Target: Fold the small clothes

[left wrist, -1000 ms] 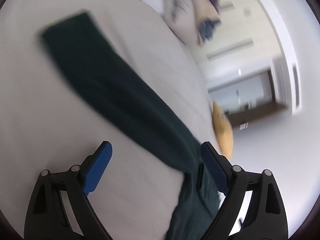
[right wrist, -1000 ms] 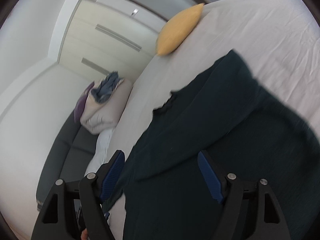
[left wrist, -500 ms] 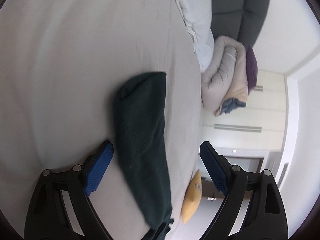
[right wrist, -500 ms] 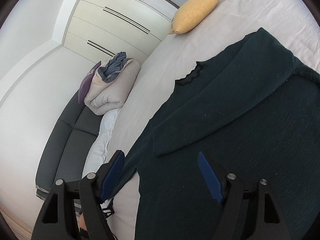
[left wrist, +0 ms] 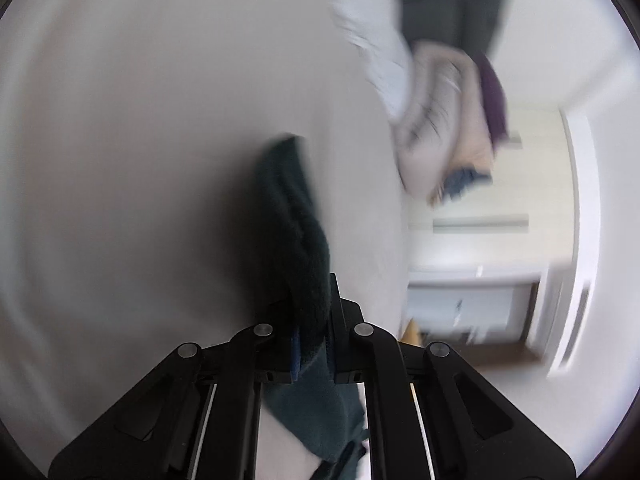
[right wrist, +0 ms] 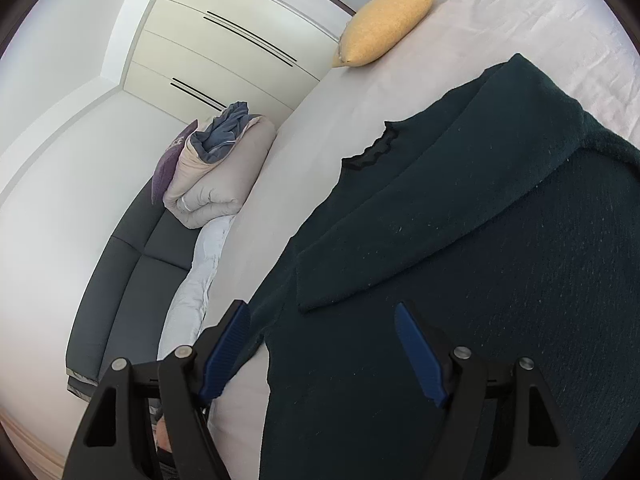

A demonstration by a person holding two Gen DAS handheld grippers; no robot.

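Observation:
A dark green knit sweater (right wrist: 460, 240) lies on the pale bed sheet (right wrist: 500, 28), one sleeve folded diagonally across its body. My right gripper (right wrist: 324, 344) is open and hovers over the sweater's lower left edge, holding nothing. In the blurred left wrist view, my left gripper (left wrist: 314, 344) is shut on the other sleeve (left wrist: 292, 216), which stretches away from the jaws over the sheet (left wrist: 140, 160).
A yellow pillow (right wrist: 384, 24) lies at the bed's far end. A rolled beige duvet (right wrist: 216, 176) with a purple cushion and a white quilt lie on a dark grey sofa (right wrist: 132, 280) beside the bed. Cream wardrobe doors (right wrist: 224, 40) stand behind.
My left gripper has closed on the sweater's sleeve, having been open around it before. The right gripper has stayed open over the sweater and barely moved.

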